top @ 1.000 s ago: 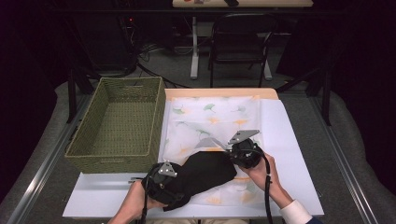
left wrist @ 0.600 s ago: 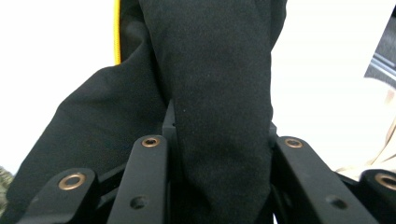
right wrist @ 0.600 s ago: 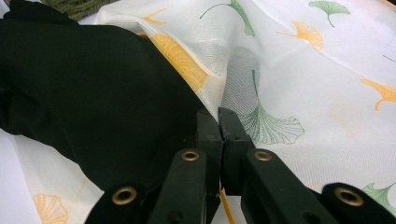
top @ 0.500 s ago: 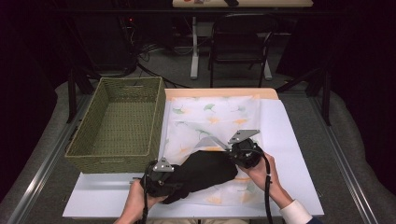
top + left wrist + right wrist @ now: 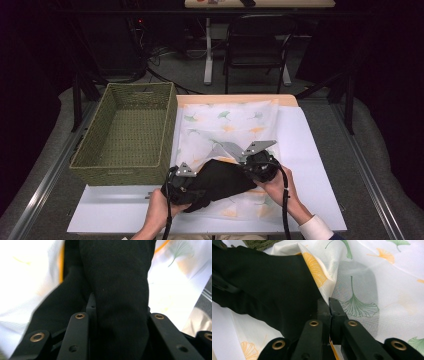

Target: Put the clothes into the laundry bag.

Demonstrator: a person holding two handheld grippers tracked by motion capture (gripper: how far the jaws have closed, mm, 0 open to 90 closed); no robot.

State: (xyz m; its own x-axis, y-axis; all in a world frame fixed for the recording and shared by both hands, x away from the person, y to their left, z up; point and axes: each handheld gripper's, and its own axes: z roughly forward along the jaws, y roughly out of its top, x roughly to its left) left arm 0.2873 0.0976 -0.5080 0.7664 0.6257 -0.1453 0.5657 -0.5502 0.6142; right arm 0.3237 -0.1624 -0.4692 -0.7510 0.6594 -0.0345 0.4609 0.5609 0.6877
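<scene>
Left tool [image 5: 186, 186]: jaws just closed in, now clamping the black cloth [image 5: 222, 181].
Right tool [image 5: 259, 165]: pinched shut on the printed sheet [image 5: 230, 125].
Meaning: both ends look held, ready for moving.

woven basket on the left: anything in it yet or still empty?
Empty. The high view shows the olive woven rectangular basket with a bare woven floor; the black cloth still lies on the leaf-print white fabric beside it.

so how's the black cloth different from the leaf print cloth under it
The black cloth is plain, dark and bunched into a thick fold; the leaf print cloth is white, thin and lies mostly spread flat. The black cloth sits between both grippers, the left gripper and right gripper; the printed one lies beneath. Both rest on the white table.
</scene>
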